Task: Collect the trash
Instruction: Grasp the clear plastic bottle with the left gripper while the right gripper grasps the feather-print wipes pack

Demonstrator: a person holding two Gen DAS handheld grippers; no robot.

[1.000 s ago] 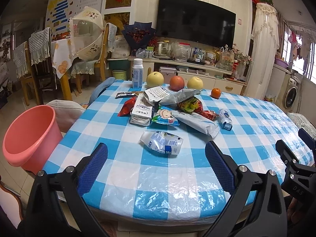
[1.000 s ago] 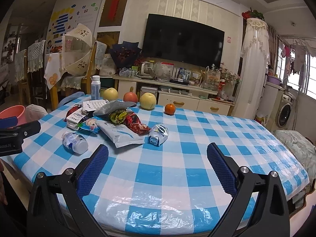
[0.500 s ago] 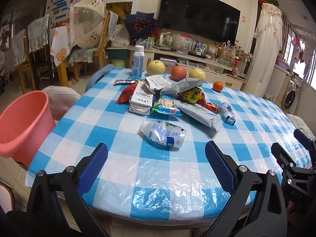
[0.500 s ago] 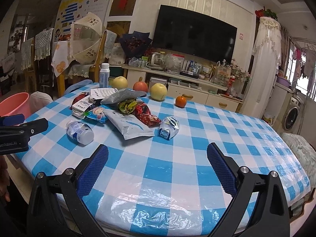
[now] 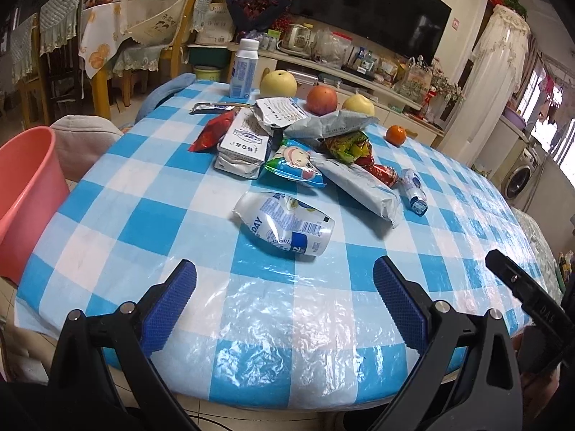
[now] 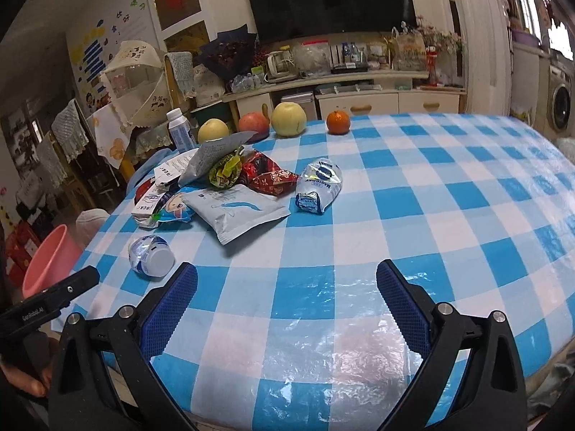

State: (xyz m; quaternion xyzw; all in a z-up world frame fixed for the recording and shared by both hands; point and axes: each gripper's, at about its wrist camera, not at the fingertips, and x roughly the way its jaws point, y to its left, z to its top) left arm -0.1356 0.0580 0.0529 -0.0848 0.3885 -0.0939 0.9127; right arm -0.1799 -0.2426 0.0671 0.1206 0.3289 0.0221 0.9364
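A crushed white-and-blue plastic bottle [image 5: 285, 223] lies on the blue-checked tablecloth [image 5: 179, 215], just ahead of my open, empty left gripper [image 5: 284, 294]. It also shows in the right wrist view [image 6: 151, 255]. Behind it is a heap of snack wrappers [image 5: 287, 143], with a grey-white pouch [image 6: 237, 212] and a second crushed bottle [image 6: 318, 185] to the right. My right gripper [image 6: 287, 298] is open and empty over the table's near edge. A pink bin [image 5: 25, 194] stands on the floor at the left.
Two pears [image 5: 278, 84], an apple [image 5: 321, 100], an orange [image 5: 396, 134] and an upright white bottle [image 5: 244, 70] stand at the table's far side. A grey cushioned stool [image 5: 84, 140] sits beside the bin. Chairs and a TV cabinet are behind.
Both grippers have moved forward and lower toward the table. The trash looks larger and closer. The right view has tilted. Both jaws stay open.
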